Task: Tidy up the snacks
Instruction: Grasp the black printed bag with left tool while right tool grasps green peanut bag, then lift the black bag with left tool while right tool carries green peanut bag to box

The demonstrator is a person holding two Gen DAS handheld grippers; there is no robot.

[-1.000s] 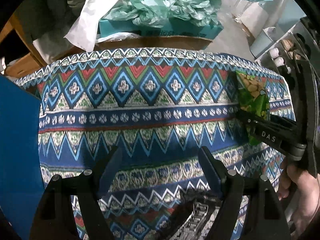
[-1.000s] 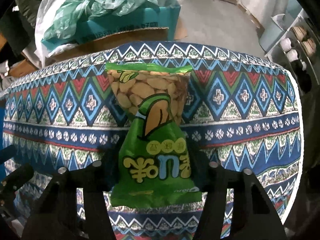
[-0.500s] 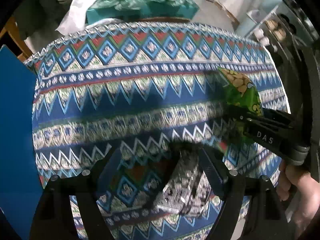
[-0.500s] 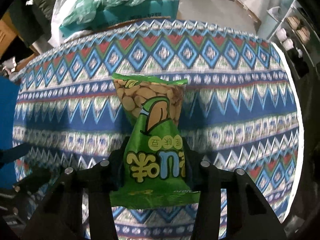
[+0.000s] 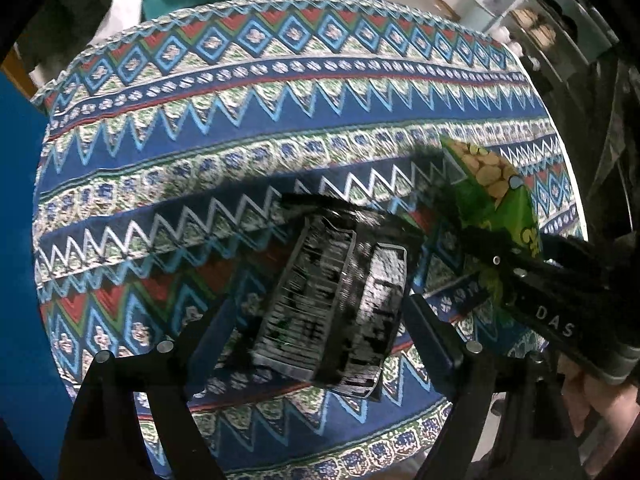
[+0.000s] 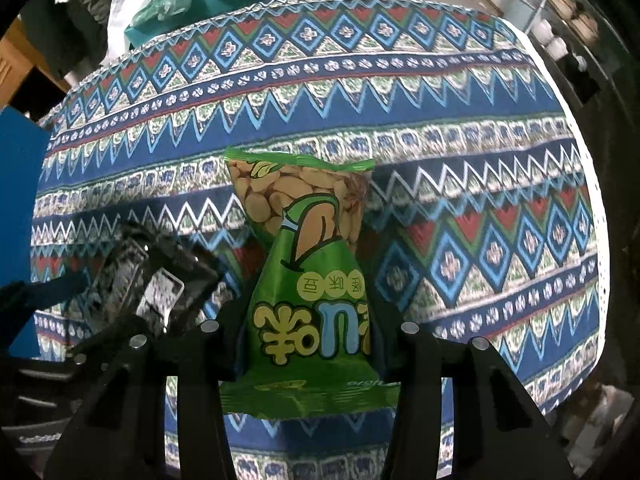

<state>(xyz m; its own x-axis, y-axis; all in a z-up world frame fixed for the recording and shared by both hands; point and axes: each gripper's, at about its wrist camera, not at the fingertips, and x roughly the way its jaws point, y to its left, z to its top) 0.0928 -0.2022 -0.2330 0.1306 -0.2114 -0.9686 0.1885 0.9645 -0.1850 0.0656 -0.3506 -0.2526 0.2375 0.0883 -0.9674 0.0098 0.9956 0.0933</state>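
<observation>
Two claws over the patterned tablecloth [image 6: 460,92]: right gripper [image 6: 308,332] pinching the green peanut bag [image 6: 308,280] aloft, left gripper [image 5: 320,320] spread around a black tray [image 5: 332,300] near the cloth's front edge, next likely lowering bag in.

Glossy green plastic peanut bag [image 6: 312,304]; woven matt cloth [image 6: 460,152] over bench; shiny black wire-mesh basket [image 5: 332,304] at seven o'clock.

"DAS" on right gripper [image 5: 516,264]
</observation>
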